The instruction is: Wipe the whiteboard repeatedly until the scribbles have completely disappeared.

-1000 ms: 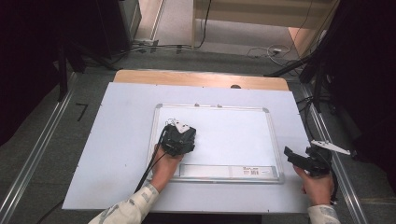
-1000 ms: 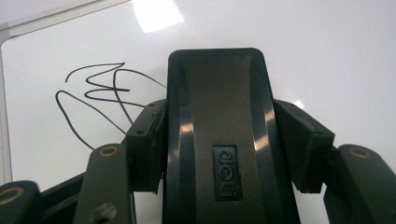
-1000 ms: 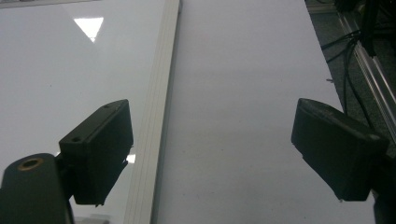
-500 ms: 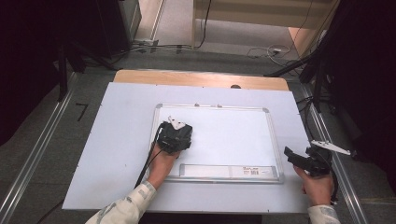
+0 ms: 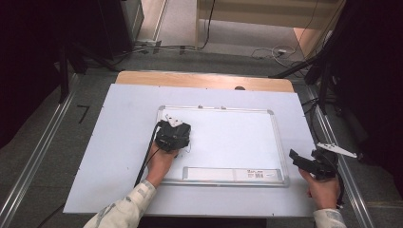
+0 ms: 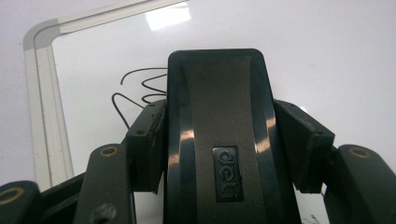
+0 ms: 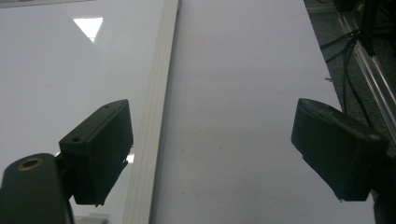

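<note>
Two grippers are seen: an eraser (image 6: 219, 140) is clamped by the left gripper (image 5: 173, 135) on the whiteboard (image 5: 228, 137); loops (image 6: 140, 88) ahead await wiping. The right gripper (image 7: 215, 154) is held open, idle.

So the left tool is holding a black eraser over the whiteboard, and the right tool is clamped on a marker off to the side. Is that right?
Not quite. The right tool holds nothing: the right gripper view shows its jaws wide apart with bare table between them. The rest stands: the left tool is shut on the black eraser over the whiteboard, beside some scribbled lines.
</note>
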Demonstrator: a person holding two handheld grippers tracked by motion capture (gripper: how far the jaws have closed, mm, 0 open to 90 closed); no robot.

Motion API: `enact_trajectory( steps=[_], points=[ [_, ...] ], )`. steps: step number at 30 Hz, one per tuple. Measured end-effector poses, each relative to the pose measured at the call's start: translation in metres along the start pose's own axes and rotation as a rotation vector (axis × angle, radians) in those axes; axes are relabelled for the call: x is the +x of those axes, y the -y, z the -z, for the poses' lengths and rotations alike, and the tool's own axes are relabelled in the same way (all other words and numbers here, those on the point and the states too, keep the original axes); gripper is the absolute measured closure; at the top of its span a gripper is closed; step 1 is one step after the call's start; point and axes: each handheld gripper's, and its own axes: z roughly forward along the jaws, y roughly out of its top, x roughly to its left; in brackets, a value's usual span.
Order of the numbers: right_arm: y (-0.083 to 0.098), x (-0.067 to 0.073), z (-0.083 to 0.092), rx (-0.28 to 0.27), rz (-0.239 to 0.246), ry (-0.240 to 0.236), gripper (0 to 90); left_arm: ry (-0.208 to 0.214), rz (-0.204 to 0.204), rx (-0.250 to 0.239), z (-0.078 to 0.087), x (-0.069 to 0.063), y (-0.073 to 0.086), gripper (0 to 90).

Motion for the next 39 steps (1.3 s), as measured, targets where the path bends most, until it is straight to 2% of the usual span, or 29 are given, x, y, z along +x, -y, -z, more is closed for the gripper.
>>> enact_trajectory(
  steps=[13, 19, 26, 39],
  points=[
    [0.0, 0.0, 0.0, 0.0, -0.003, -0.002, 11.6, -0.021, 0.014, 0.006, -0.009, 0.016, -0.01, 40.9],
    [0.0, 0.0, 0.0, 0.001, 0.0, -0.003, 11.6, -0.035, 0.011, 0.023, -0.014, 0.02, -0.017, 41.0],
    [-0.001, 0.001, -0.001, 0.004, 0.003, -0.004, 11.6, -0.049, 0.016, 0.027, -0.018, 0.019, -0.021, 41.2],
    [-0.001, 0.003, -0.003, 0.005, 0.008, -0.006, 11.6, -0.047, 0.02, 0.021, -0.022, 0.012, -0.024, 41.2]
  ],
)
